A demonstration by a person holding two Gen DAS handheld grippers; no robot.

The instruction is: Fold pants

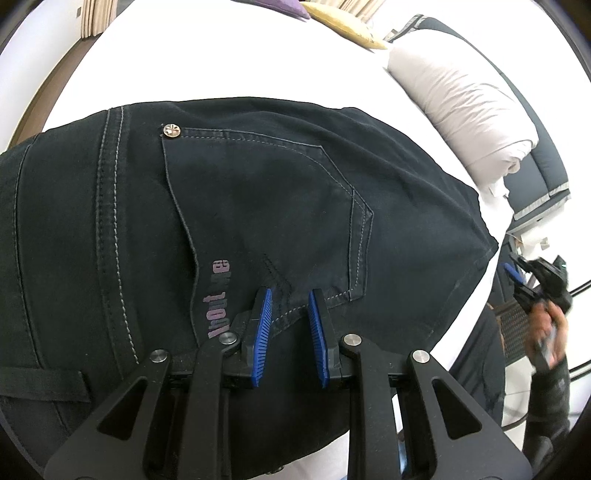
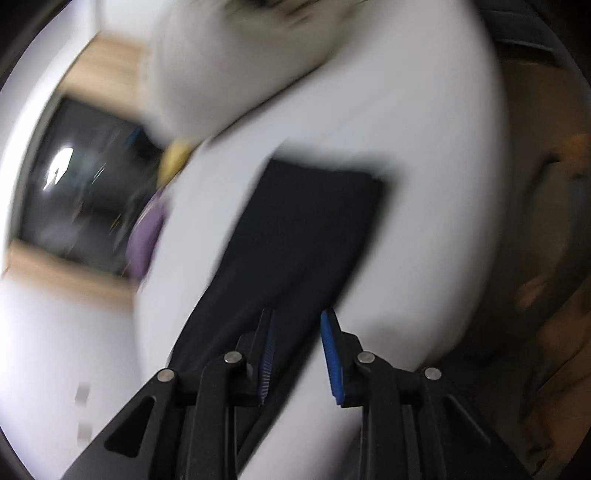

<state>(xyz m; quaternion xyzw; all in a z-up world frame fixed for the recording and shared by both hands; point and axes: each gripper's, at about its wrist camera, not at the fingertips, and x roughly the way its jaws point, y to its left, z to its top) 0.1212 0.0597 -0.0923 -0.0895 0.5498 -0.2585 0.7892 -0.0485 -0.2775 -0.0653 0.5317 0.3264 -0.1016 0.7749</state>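
Note:
Dark navy pants [image 1: 258, 206] lie flat on a white bed [image 1: 207, 62], seat side up, with a back pocket, a rivet and pink lettering showing. My left gripper [image 1: 290, 295] is open and hovers just above the pocket's lower corner, holding nothing. In the blurred right wrist view the pants [image 2: 295, 236] appear as a dark folded strip on the bed [image 2: 424, 166]. My right gripper [image 2: 297, 317] is open and empty above the strip's near end. It also shows at the far right of the left wrist view [image 1: 517, 275], held off the bed's edge.
A rolled beige duvet [image 1: 465, 110] and a dark blanket with grey trim [image 1: 543, 173] lie at the right of the bed. Yellow [image 1: 347, 26] and purple [image 1: 288, 7] pillows sit at the far end. A dark window [image 2: 81, 184] is beyond the bed.

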